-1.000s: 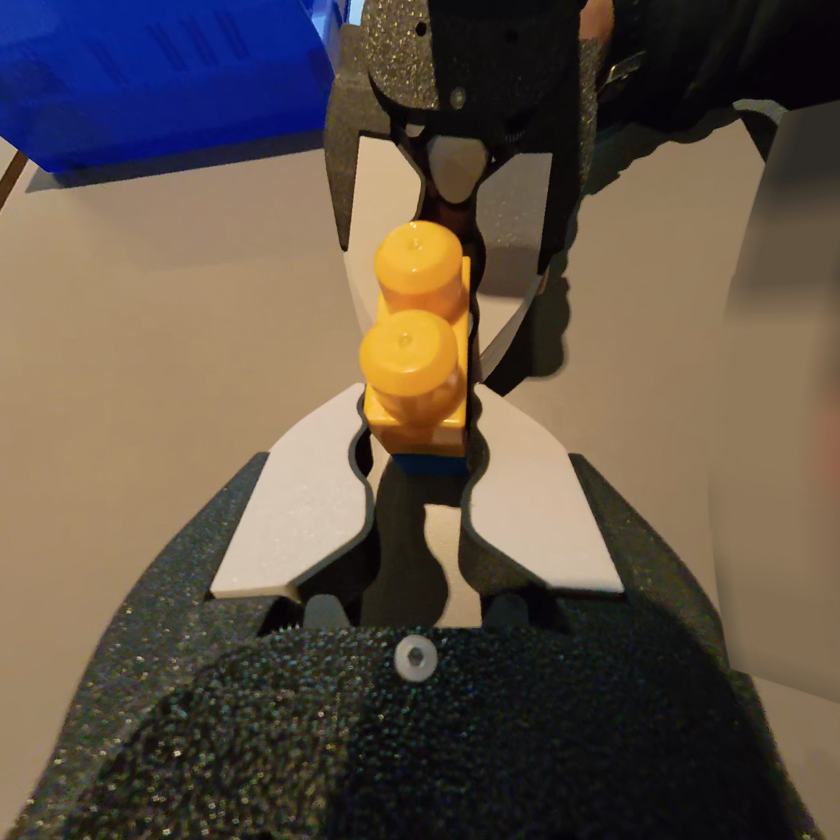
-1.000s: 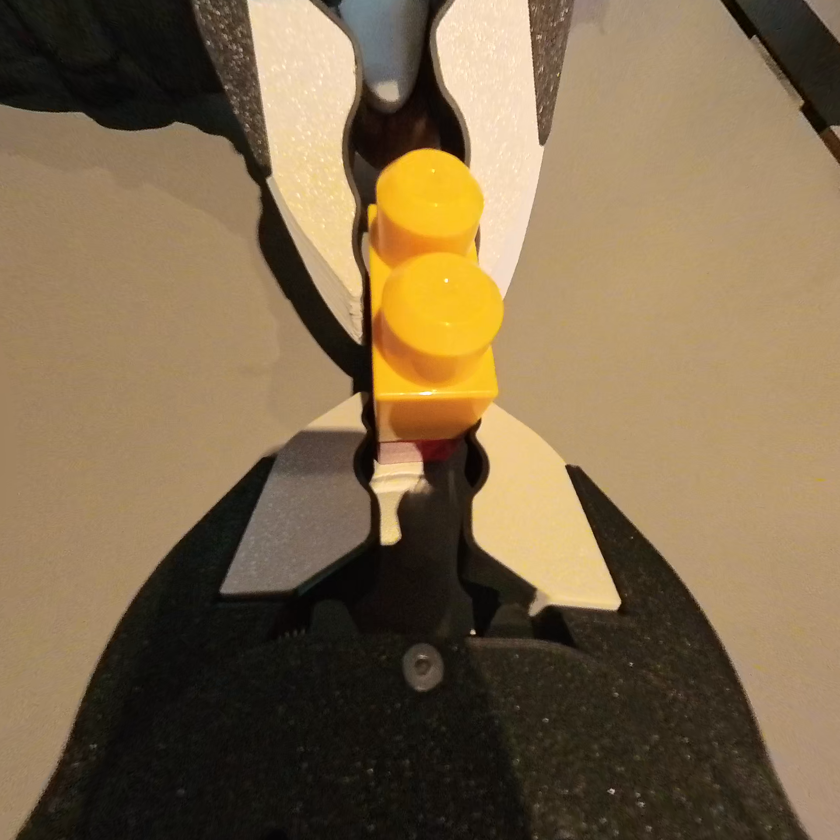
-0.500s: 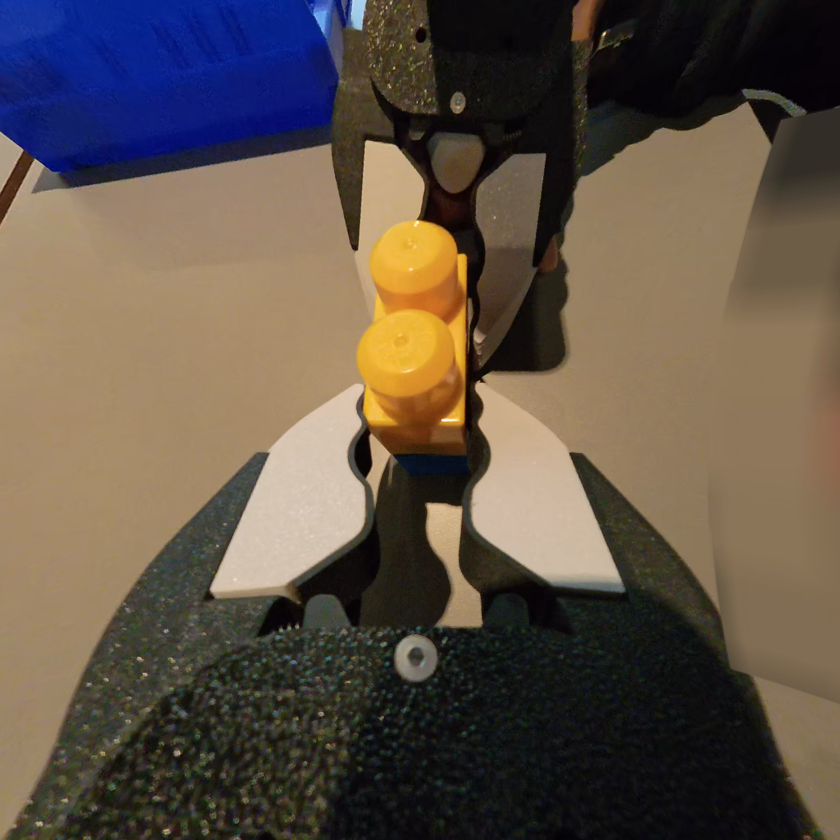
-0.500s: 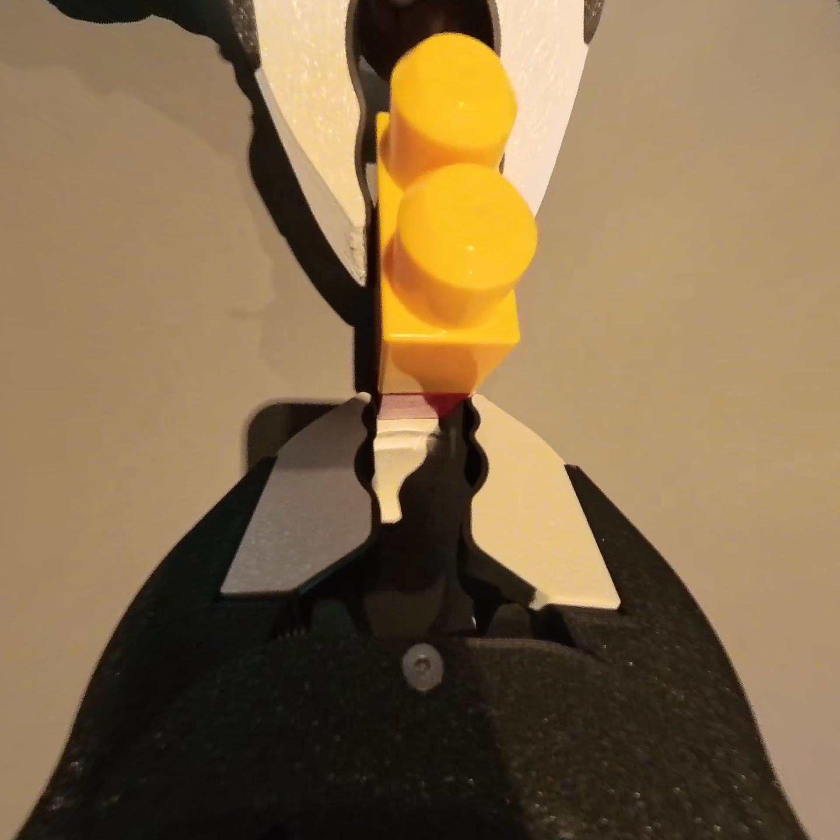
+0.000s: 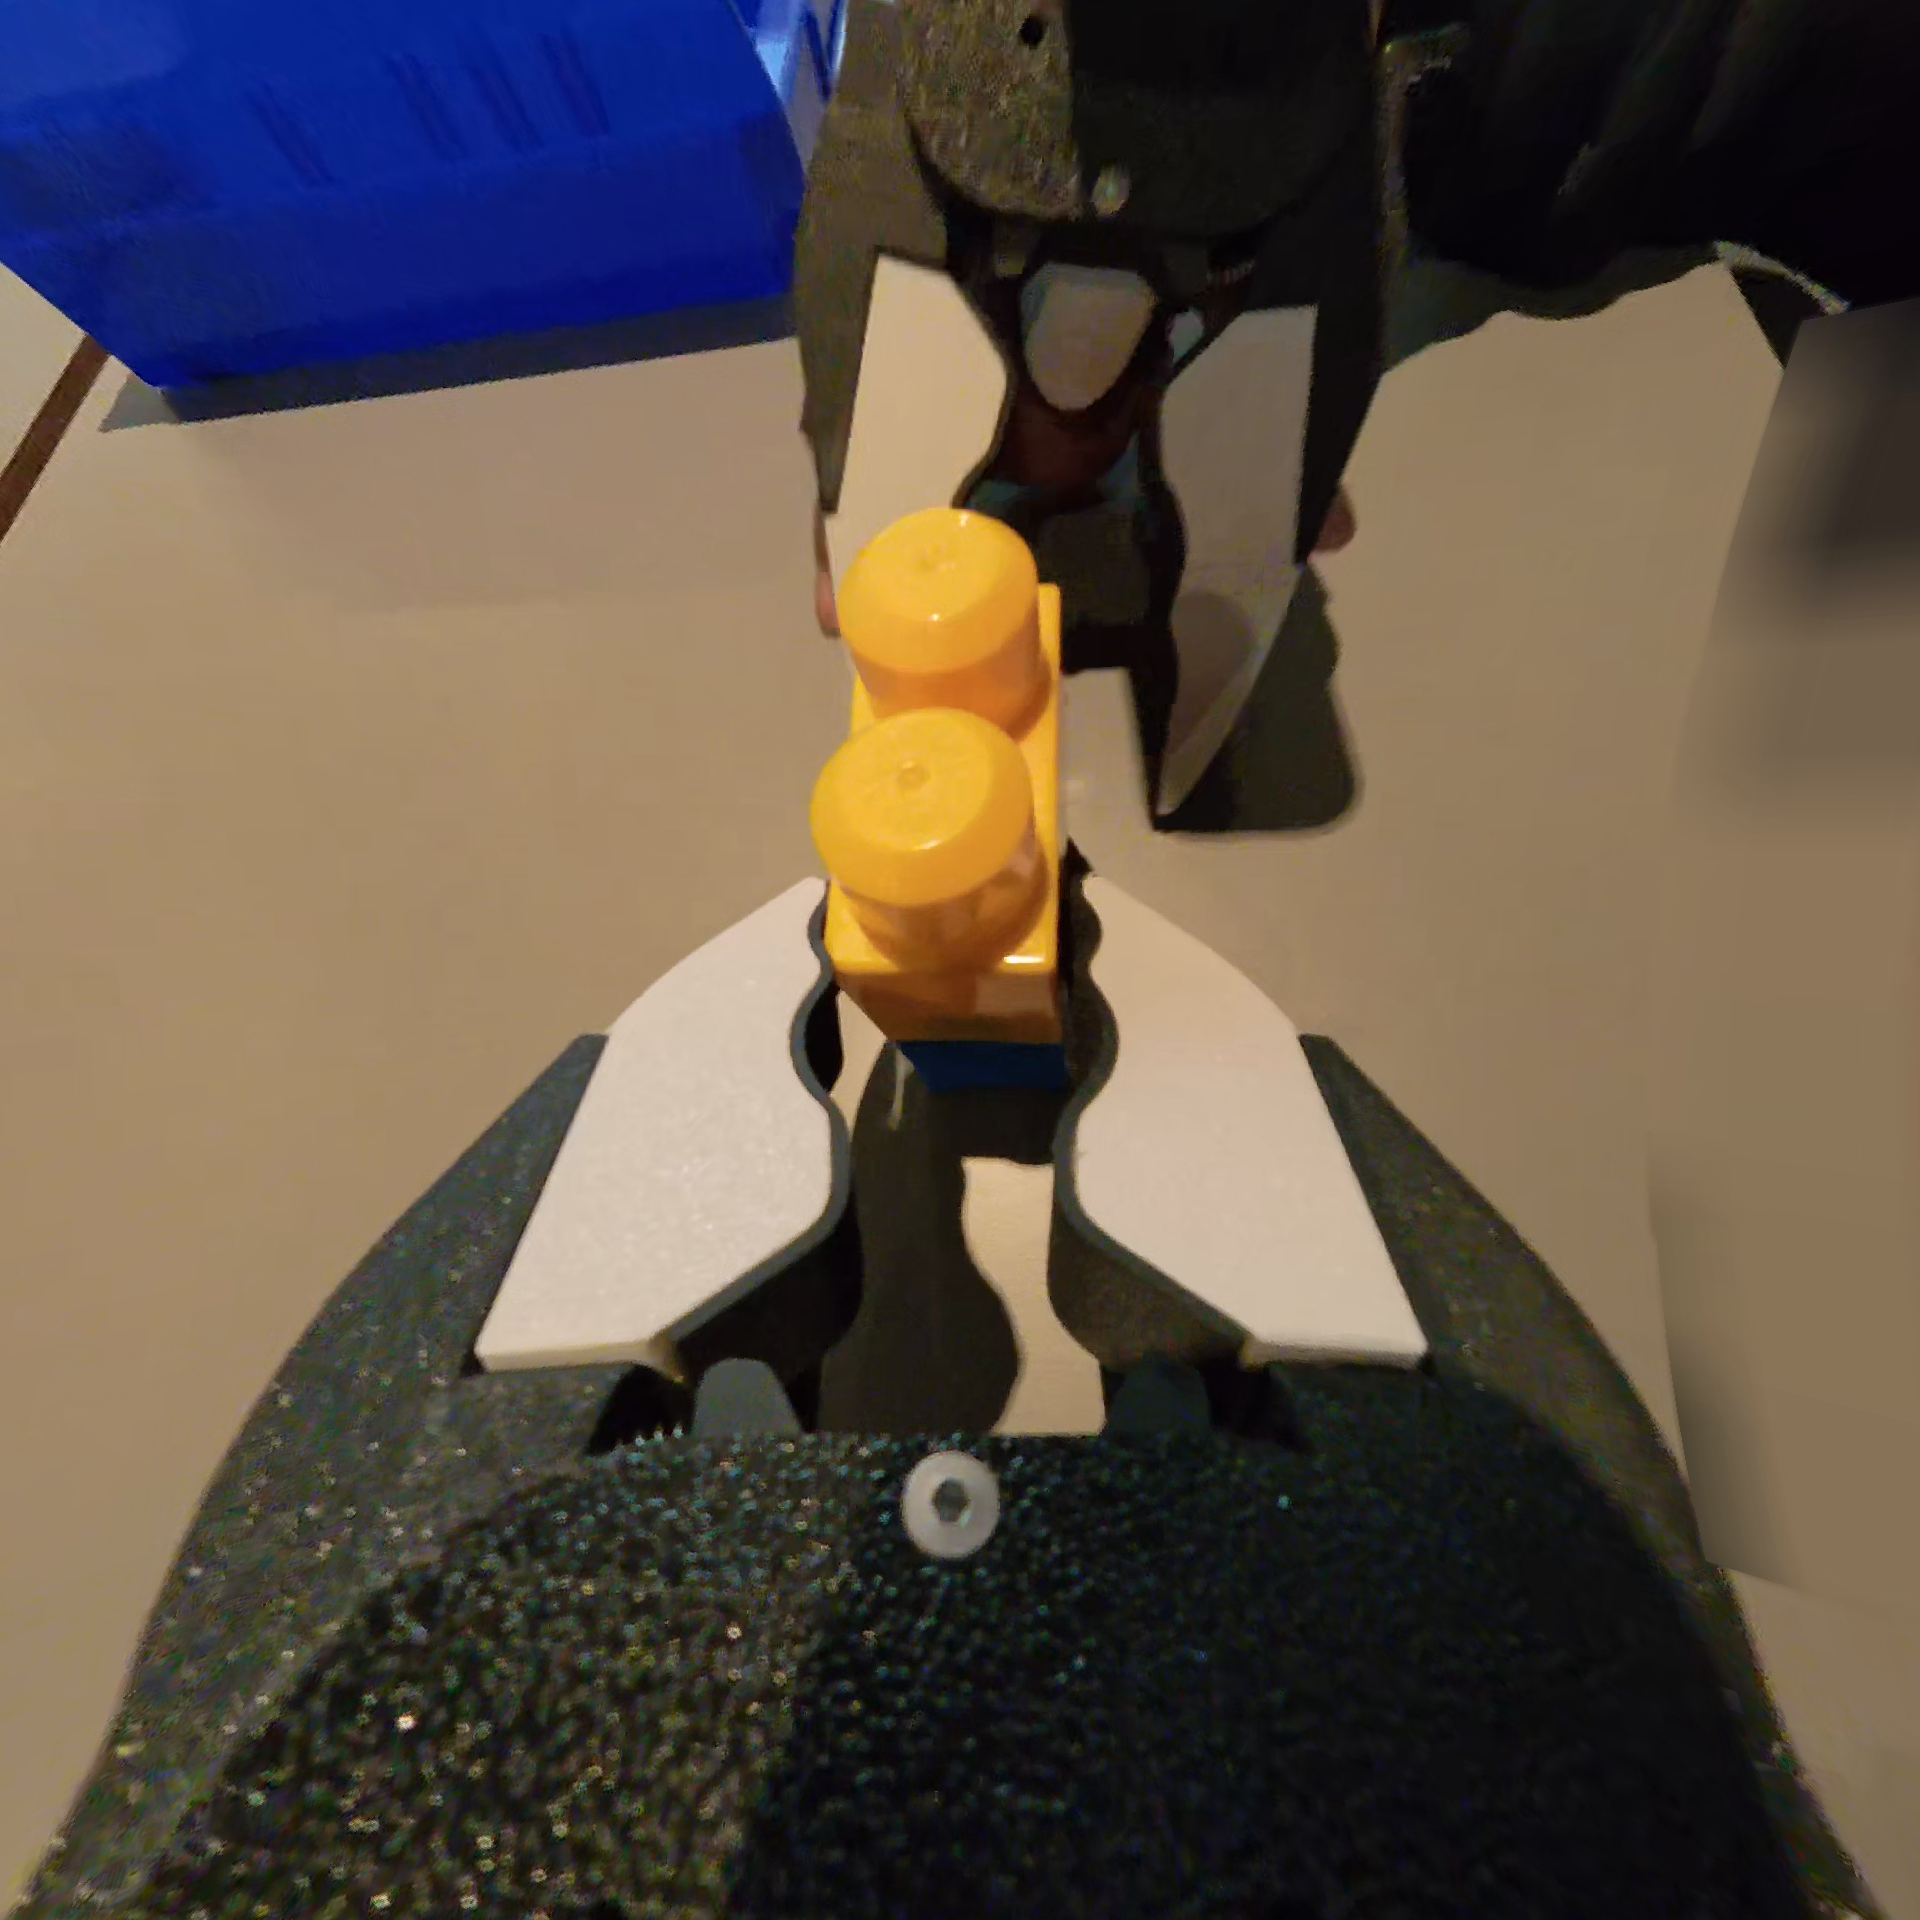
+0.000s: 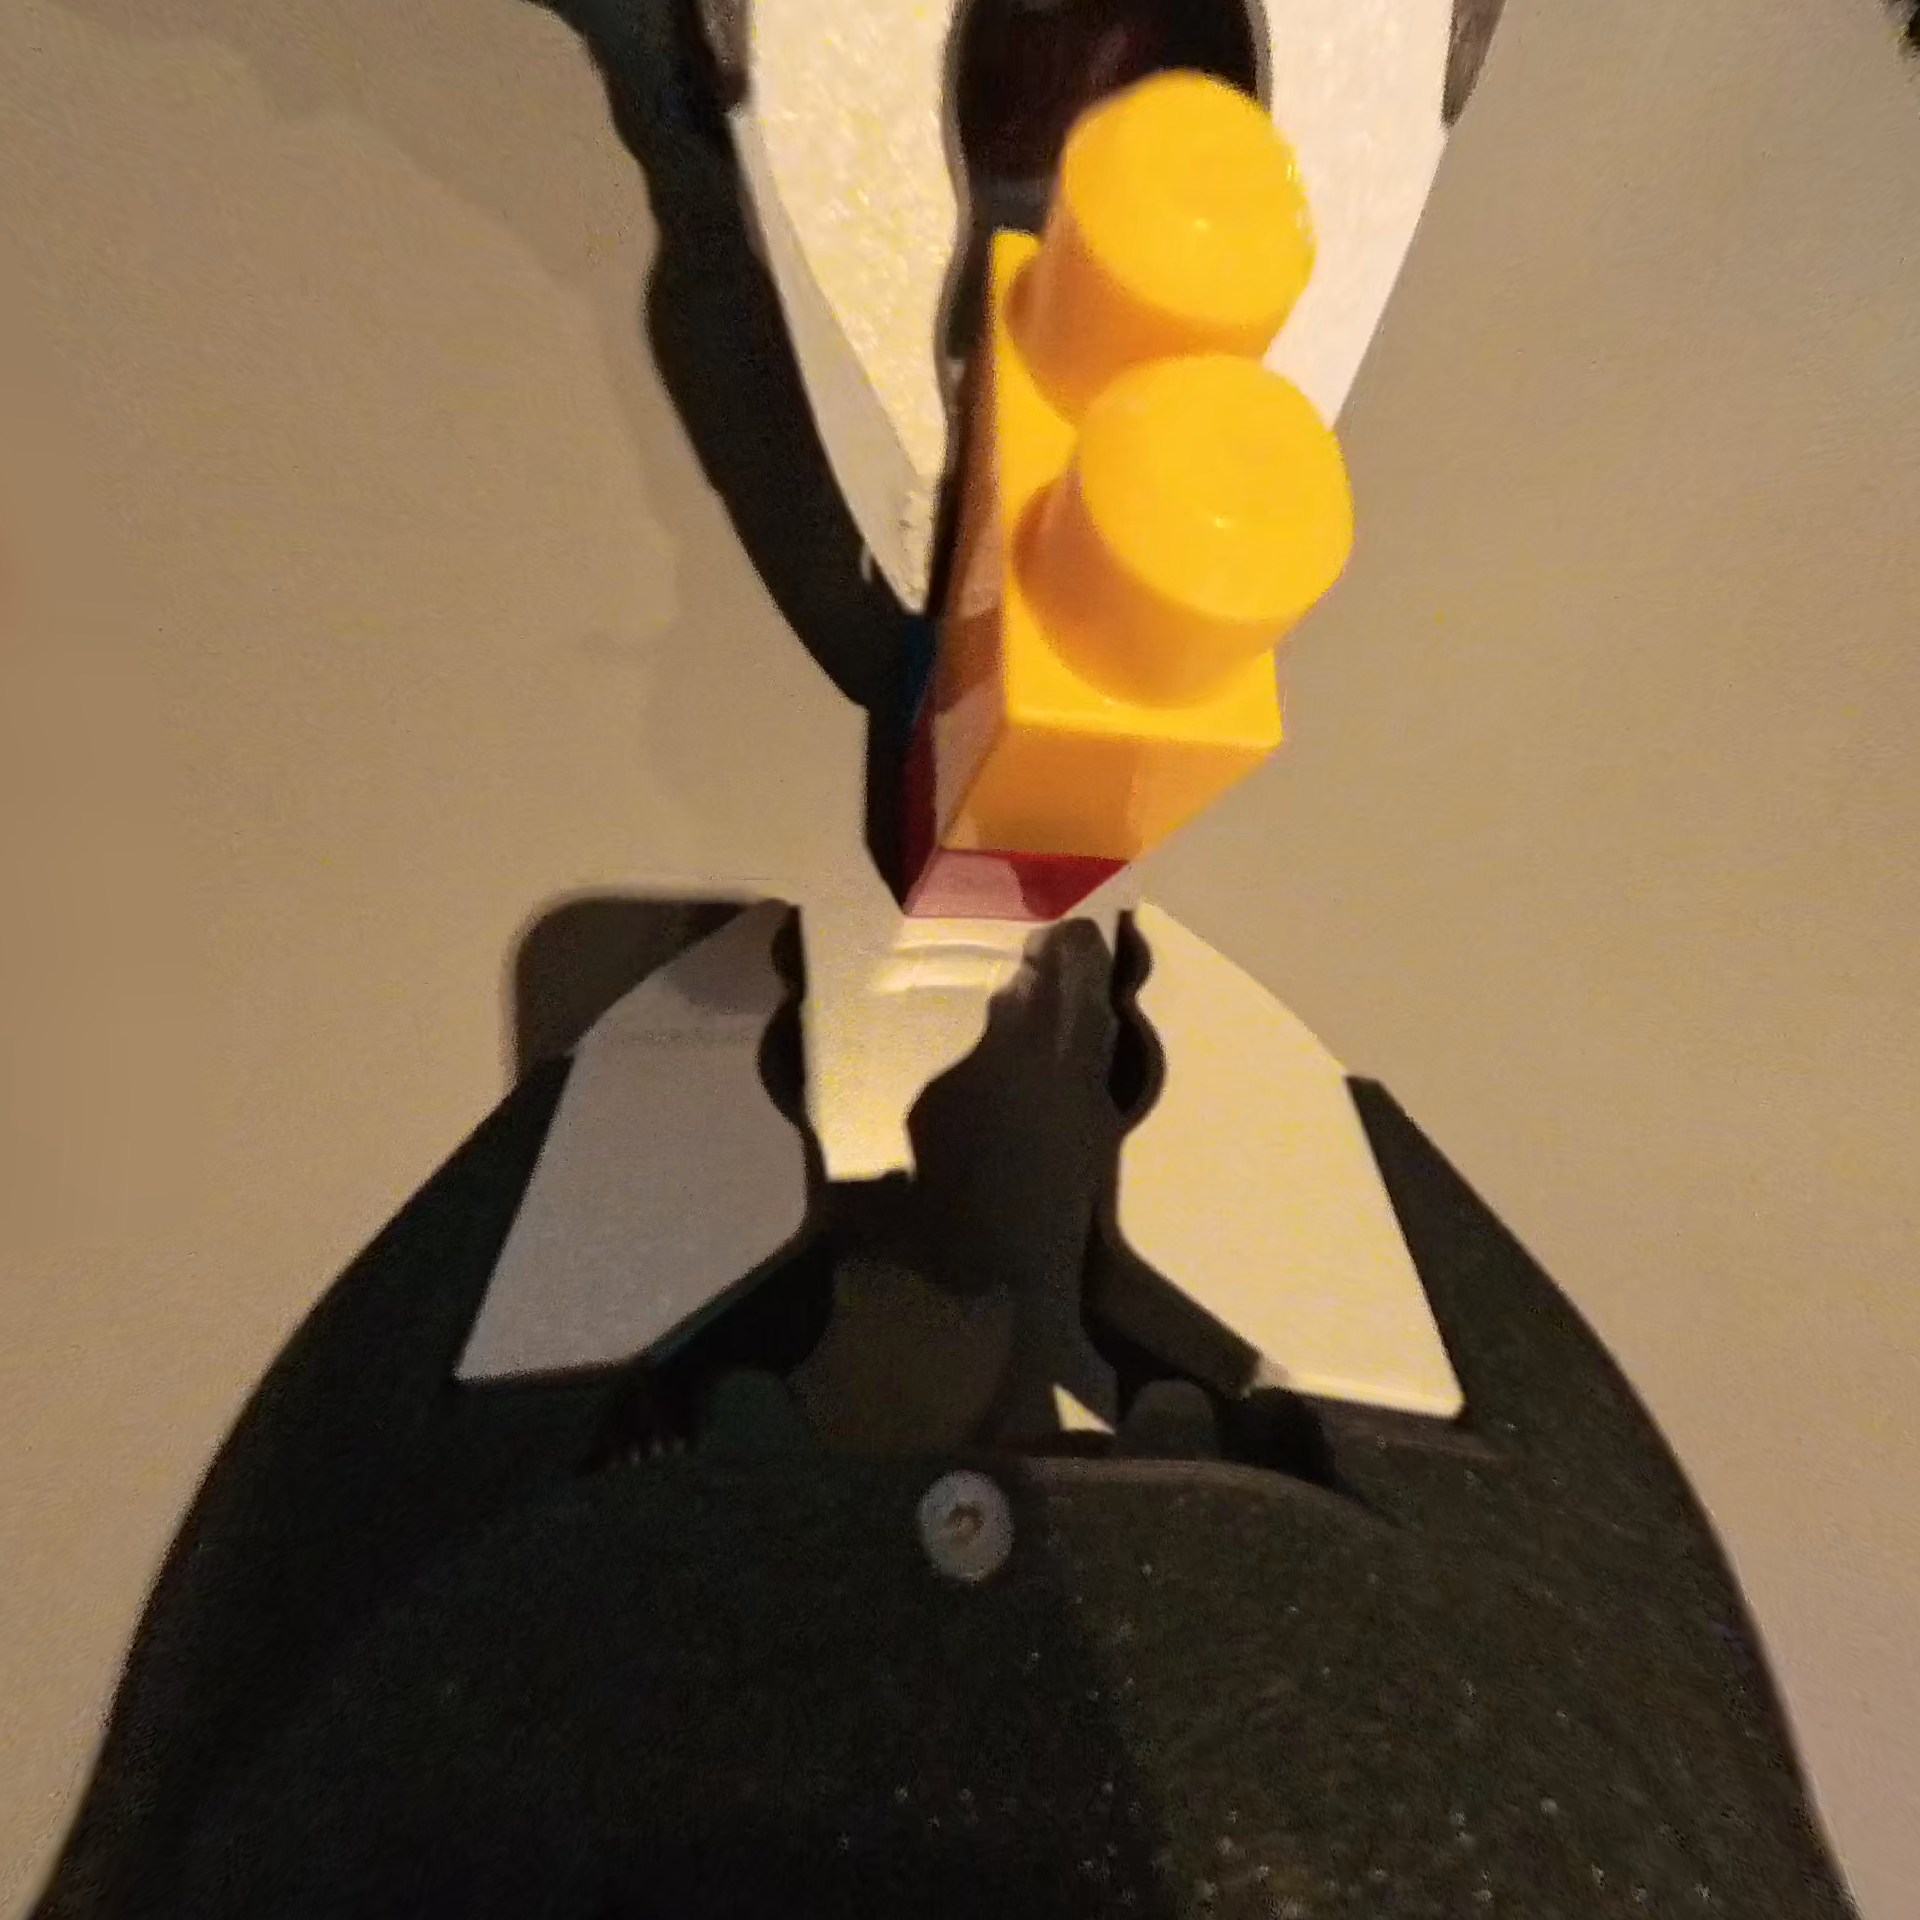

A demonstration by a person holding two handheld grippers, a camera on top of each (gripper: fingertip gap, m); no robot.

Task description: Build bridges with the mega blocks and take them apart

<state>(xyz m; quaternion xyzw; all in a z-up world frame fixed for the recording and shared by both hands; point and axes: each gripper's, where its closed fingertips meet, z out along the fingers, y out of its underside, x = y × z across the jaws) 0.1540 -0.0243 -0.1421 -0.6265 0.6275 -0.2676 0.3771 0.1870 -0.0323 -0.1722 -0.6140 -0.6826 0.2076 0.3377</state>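
Observation:
A yellow two-stud block (image 5: 935, 810) sits on a blue block (image 5: 987, 1065). My left gripper (image 5: 956, 914) is shut on this stack at its near end. In the right wrist view the same yellow block (image 6: 1164, 540) leans to the right, with a red block (image 6: 997, 883) under its near end. My right gripper (image 6: 961, 920) is open, its tips just short of the red block and holding nothing. In the left wrist view its fingers (image 5: 1236, 665) stand apart beyond the stack. The left gripper's white fingers (image 6: 852, 260) show behind the stack.
A blue bin (image 5: 364, 156) stands at the far left on the beige table (image 5: 364, 831). A person's dark sleeve (image 5: 1662, 125) is behind the right gripper. Tip to tip, the grippers are about 5 centimetres apart.
My right gripper has opened, let go of the red end of the stack and drawn back from it. The stack stays in my left gripper and now looks tilted in the right wrist view.

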